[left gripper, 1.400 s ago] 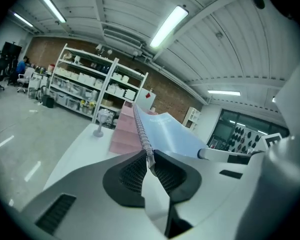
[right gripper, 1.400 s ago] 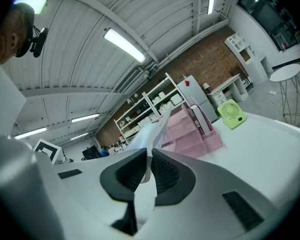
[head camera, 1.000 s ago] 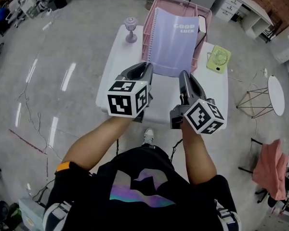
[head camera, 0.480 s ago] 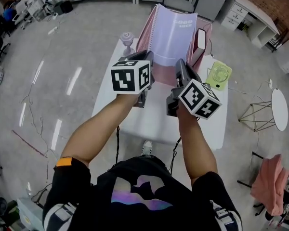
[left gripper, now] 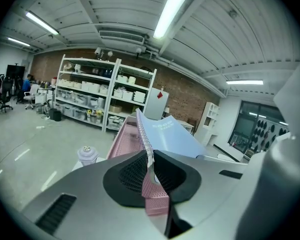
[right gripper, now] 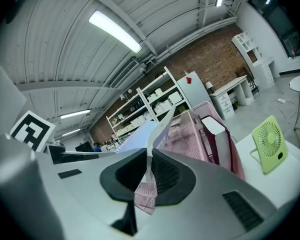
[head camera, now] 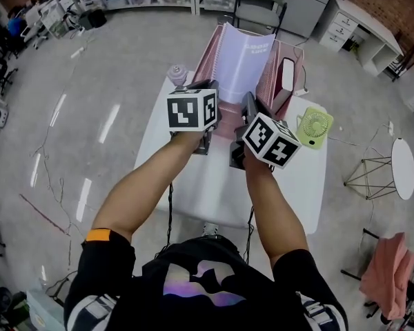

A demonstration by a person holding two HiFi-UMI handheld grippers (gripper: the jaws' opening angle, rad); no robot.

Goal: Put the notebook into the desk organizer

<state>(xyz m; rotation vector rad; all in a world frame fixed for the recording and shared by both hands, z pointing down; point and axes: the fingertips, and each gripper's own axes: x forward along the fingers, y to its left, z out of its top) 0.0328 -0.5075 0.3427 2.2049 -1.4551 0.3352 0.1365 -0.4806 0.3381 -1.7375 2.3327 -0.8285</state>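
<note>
The lavender spiral notebook [head camera: 245, 62] stands nearly upright over the pink desk organizer [head camera: 277, 87] at the far side of the white table [head camera: 214, 185]. My left gripper [head camera: 208, 89] is shut on its lower left corner. In the left gripper view the spiral-bound edge [left gripper: 149, 156] is pinched between the black pads of the left gripper [left gripper: 151, 171]. My right gripper [head camera: 248, 102] is shut on the lower right corner. The right gripper view shows the notebook's thin edge [right gripper: 150, 154] clamped in the right gripper [right gripper: 147, 171], with the organizer [right gripper: 192, 134] behind it.
A small lavender jar [head camera: 176, 74] stands left of the organizer. A green desk fan [head camera: 314, 127] sits at the table's right side. A white object with a dark red rim [head camera: 286, 74] leans at the organizer's right end. Shelves and chairs stand beyond the table.
Both grippers have carried the notebook up and away from me. It has gone from lying tilted above the table to standing almost upright over the organizer.
</note>
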